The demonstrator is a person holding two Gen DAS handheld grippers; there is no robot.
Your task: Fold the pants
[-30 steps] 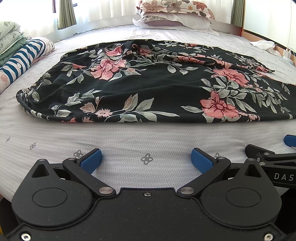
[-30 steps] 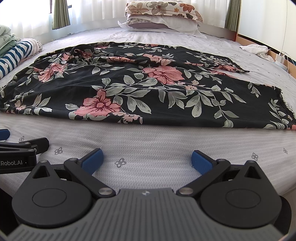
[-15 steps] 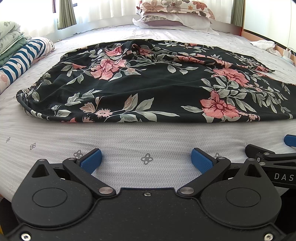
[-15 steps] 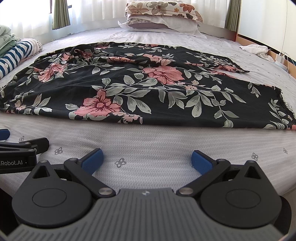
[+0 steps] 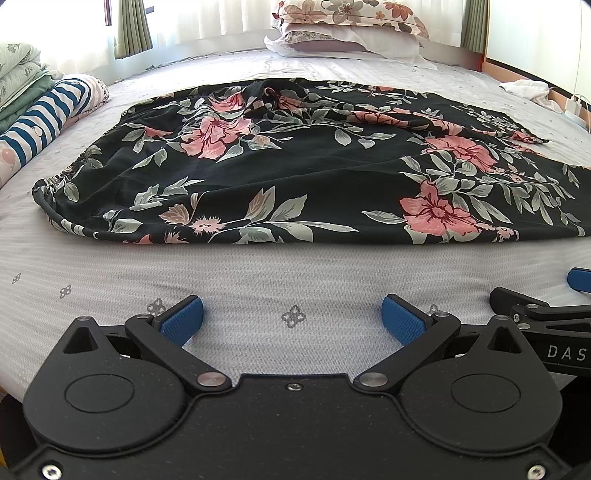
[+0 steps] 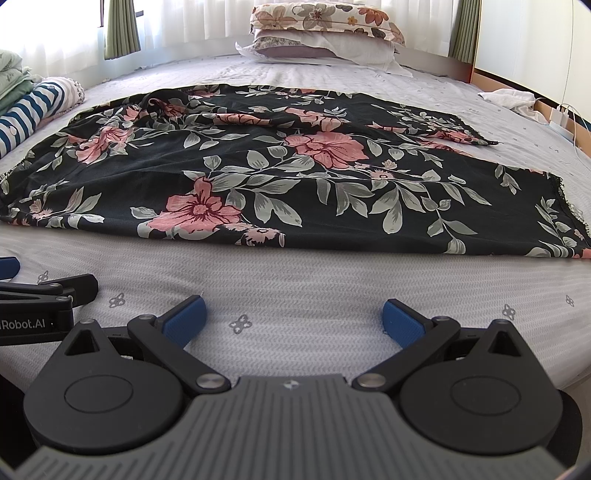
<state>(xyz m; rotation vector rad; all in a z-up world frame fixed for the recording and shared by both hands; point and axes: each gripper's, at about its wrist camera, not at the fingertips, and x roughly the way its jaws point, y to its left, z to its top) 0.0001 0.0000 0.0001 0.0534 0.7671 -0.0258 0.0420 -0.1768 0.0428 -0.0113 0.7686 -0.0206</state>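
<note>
- Nothing has shifted since a second ago — folding hasn't begun.
- Left tool [image 5: 291, 319] and right tool [image 6: 293, 319]: spread wide, empty.
- Floral pants [image 5: 314, 166] lie flat on the bed [image 5: 258, 273], just ahead.

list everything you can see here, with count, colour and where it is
pants: 1, black with pink flowers and grey-green leaves, spread flat mid-bed
bed sheet: 1, pale grey with small motifs, under everything
pillows: 2 stacked, floral over white, far end of bed
striped roll: 1, navy and white, left edge
folded bedding: 1 stack, green and pale, far left
white cloth: 1, far right edge
curtains: green and white, behind the bed
left gripper: 1, black, blue pads, jaws open over bare sheet
right gripper: 1, black and grey, blue pads, jaws open
</note>
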